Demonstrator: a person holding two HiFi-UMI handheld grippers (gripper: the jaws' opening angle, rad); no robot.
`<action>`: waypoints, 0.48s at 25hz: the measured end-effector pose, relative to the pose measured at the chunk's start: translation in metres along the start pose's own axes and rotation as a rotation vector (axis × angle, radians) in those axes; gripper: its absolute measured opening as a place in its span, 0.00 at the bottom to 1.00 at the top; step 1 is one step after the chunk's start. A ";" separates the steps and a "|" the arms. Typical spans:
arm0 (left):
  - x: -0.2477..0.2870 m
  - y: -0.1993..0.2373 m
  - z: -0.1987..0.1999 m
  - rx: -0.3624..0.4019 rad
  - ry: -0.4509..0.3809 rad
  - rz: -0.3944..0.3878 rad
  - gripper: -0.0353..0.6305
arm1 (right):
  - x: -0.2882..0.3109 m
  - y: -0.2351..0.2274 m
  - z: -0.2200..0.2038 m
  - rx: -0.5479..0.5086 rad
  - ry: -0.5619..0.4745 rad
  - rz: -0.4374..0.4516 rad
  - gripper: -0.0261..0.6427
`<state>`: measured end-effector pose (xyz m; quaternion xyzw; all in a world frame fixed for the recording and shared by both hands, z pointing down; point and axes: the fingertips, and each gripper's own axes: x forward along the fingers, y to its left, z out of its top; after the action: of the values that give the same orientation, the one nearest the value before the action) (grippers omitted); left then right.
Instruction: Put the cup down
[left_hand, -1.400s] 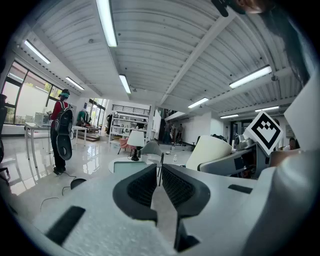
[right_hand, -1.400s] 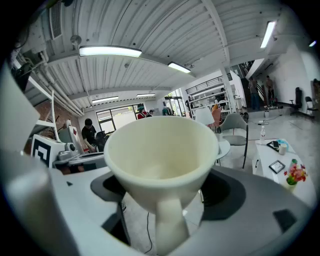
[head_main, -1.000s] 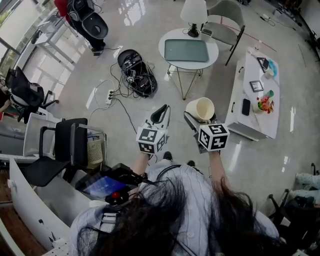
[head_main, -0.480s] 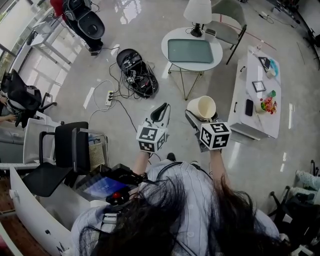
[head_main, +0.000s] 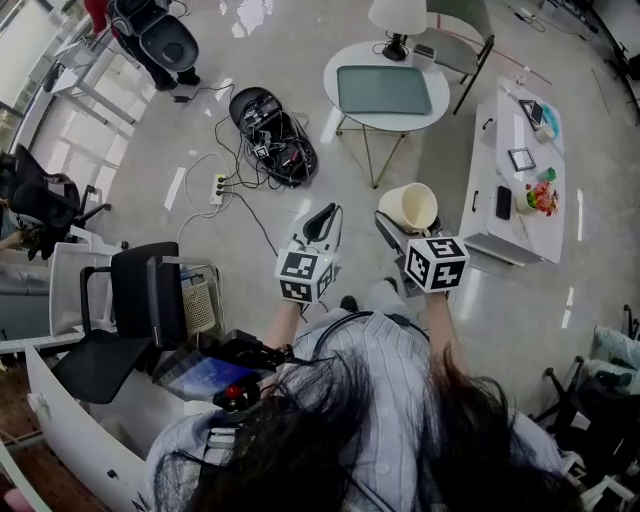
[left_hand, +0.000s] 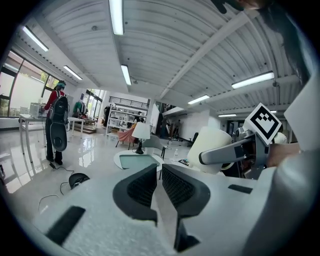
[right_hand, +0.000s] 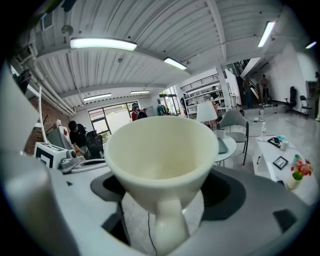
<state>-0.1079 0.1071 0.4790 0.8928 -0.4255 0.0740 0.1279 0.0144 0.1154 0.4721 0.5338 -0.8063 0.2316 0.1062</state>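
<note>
A cream cup (head_main: 409, 209) (right_hand: 160, 160) with a handle is held in the air in front of me, with my right gripper (head_main: 398, 232) (right_hand: 162, 200) shut on it. In the right gripper view its empty bowl faces the camera and the handle points down. From the left gripper view the same cup (left_hand: 216, 148) shows at the right, pinched by a grey jaw. My left gripper (head_main: 322, 226) (left_hand: 158, 184) is beside it to the left, held up in the air, jaws nearly together with nothing between them.
A round white table (head_main: 385, 88) with a lamp (head_main: 397, 17) stands ahead, a long white low table (head_main: 520, 190) with small items at the right. On the floor lie a black case (head_main: 272, 136) and cables. A black chair (head_main: 135, 305) is at my left.
Both grippers and the cup have kept their pose; the head view has shifted slightly, so the tables sit a little nearer and higher in frame.
</note>
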 end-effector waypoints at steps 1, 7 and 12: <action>0.001 0.000 -0.002 -0.004 0.002 -0.002 0.09 | 0.001 -0.001 -0.001 0.000 0.004 -0.002 0.66; 0.015 0.004 -0.003 -0.022 0.009 -0.008 0.09 | 0.012 -0.011 0.001 0.000 0.025 -0.009 0.66; 0.032 0.018 0.001 -0.019 0.012 0.009 0.09 | 0.037 -0.026 0.014 0.005 0.024 -0.001 0.66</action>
<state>-0.1018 0.0719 0.4886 0.8891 -0.4296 0.0759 0.1385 0.0244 0.0699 0.4818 0.5315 -0.8042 0.2399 0.1149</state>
